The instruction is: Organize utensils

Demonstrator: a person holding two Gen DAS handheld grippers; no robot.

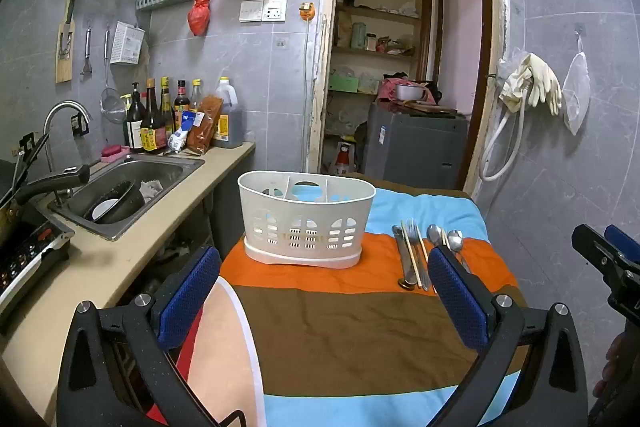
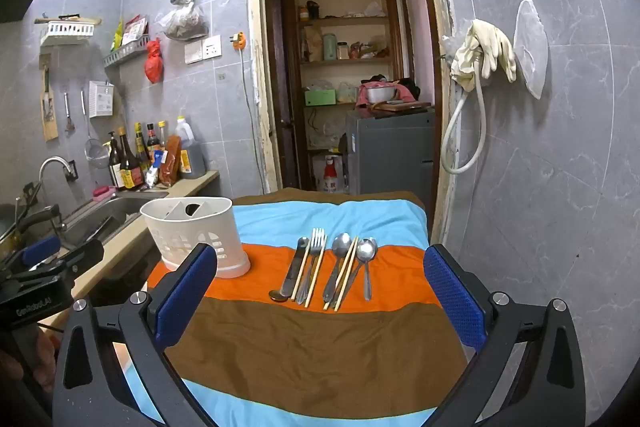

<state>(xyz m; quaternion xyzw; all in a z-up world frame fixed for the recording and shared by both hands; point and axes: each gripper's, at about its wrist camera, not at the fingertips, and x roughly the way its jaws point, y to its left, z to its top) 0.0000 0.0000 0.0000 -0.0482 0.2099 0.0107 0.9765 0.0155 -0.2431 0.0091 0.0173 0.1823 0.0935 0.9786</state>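
Left claw (image 1: 324,291), right claw (image 2: 320,291) wide open, empty.

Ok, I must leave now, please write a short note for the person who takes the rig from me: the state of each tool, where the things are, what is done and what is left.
Left tool: open, holding nothing, above the striped cloth.
Right tool: open, holding nothing, facing the utensils.
White caddy: standing on the cloth at the left, beside the counter; its compartments look empty.
Utensils: forks, spoons and chopsticks lying in a row on the orange stripe, right of the caddy.
Done: nothing sorted yet.
Left: move every utensil into the caddy.
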